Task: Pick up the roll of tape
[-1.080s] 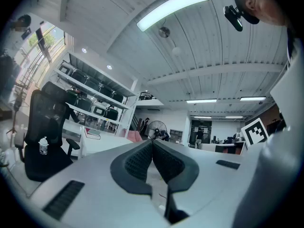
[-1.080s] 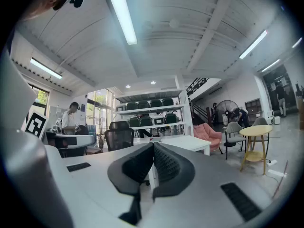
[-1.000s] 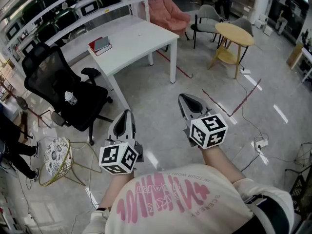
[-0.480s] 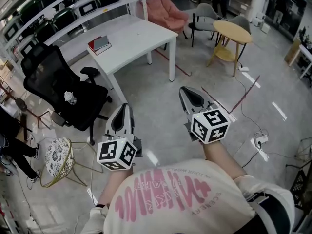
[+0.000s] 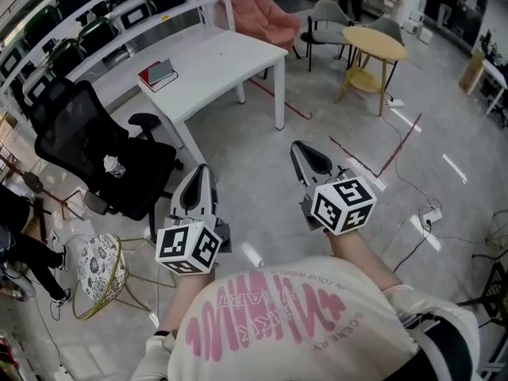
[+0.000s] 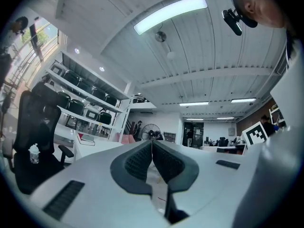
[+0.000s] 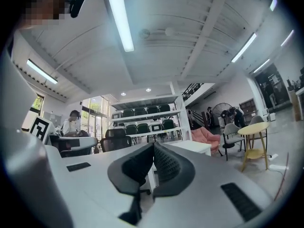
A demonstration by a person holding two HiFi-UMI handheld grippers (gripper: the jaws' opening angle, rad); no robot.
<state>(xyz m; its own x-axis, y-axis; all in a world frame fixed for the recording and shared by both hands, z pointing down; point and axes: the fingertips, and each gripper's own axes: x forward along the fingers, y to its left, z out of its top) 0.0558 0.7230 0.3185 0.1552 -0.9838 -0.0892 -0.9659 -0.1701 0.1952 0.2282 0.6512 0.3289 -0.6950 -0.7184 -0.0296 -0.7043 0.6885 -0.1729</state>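
Progress check: left gripper (image 5: pixel 202 173) and right gripper (image 5: pixel 302 151) nudged toward the white desk (image 5: pixel 222 58), jaws pressed together on nothing; no tape visible, so pickup hasn't started.

We see a white table (image 5: pixel 214 58) at eleven o'clock, a black chair (image 5: pixel 91 149) at nine, a pink armchair (image 5: pixel 266 18) at twelve, a yellow table (image 5: pixel 375 44) at one; our left gripper (image 5: pixel 202 171) bears black-and-white squares.
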